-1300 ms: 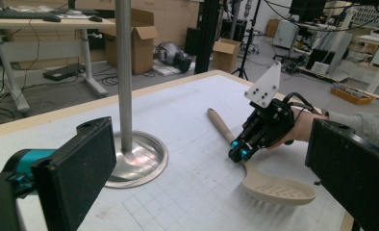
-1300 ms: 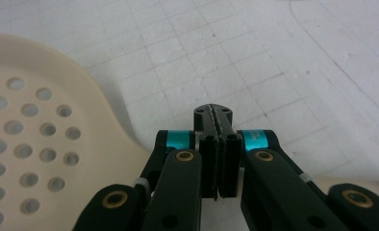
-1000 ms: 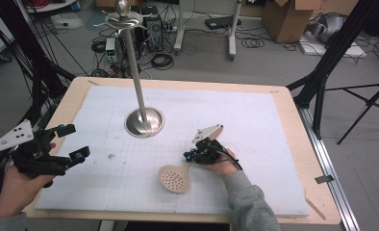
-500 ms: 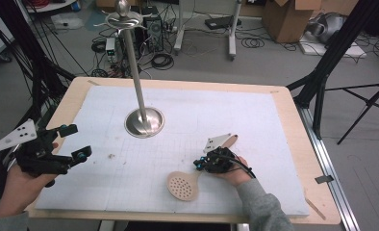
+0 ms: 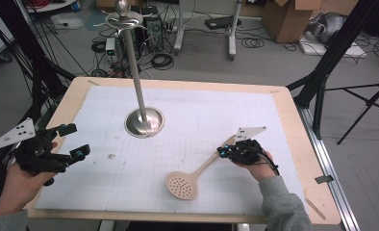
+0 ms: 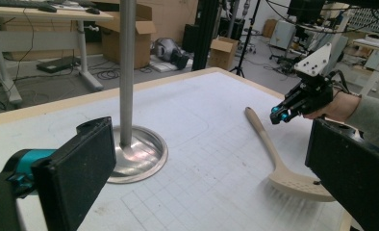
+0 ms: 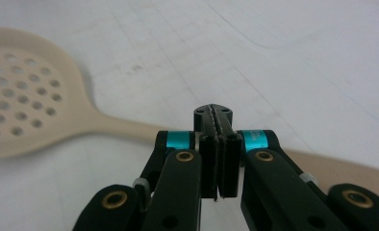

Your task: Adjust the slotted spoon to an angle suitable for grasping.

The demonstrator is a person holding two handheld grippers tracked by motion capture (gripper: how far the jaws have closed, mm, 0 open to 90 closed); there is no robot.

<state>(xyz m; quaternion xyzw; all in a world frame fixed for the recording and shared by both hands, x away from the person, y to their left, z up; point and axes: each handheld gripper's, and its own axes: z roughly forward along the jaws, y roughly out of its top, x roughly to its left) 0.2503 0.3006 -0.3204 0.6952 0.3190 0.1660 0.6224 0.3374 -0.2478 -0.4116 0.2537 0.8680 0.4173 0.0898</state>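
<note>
1. The slotted spoon (image 5: 192,174) lies flat on the white mat (image 5: 202,115), towards the near right part of the bench (image 5: 293,144). Nothing props it up; its whole length rests on the surface.
2. Its long axis runs on a diagonal. The perforated round head points to the near edge and slightly left, and the handle end points away towards the far right corner.
3. The right gripper (image 5: 222,151) hangs just over the handle end, its jaws pressed together with nothing between them. In the right gripper view (image 7: 218,144) the closed pads sit above the handle, which passes behind them, so I judge the spoon is not held. Whether the tips touch it I cannot tell.
4. Closed tips at the handle suit a nudge or a turn of the spoon better than a lift.
5. The left gripper (image 5: 72,140) waits at the near left edge with its jaws spread and empty, likely kept clear of the work.
6. The metal stand (image 5: 138,91) rises upright from its round base near the far middle of the mat, well apart from the spoon.
</note>
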